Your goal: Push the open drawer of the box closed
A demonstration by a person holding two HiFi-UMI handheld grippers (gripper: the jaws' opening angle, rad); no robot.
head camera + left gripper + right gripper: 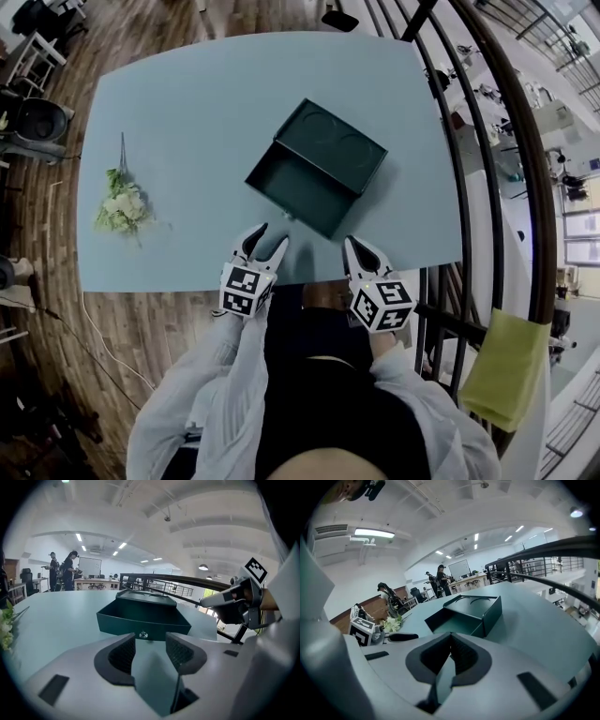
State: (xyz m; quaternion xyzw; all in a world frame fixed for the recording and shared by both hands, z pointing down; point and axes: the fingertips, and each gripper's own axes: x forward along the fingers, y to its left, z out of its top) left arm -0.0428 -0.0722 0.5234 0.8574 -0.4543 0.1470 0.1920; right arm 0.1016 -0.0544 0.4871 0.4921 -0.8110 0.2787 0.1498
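Nothing is done yet: the drawer [298,192] sticks out of the box [333,145]. The left claw [273,234] is spread, the right claw [351,242] pressed together, both empty.

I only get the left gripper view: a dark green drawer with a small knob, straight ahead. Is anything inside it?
Observer: No, the head view shows the drawer empty.
Visitor: Is the other gripper, at my right, open too?
Observer: No, the right gripper has its jaws together, holding nothing.
Visitor: What's the white stuff at my left edge?
Observer: A small bunch of white flowers lying on the table, well left of the box.
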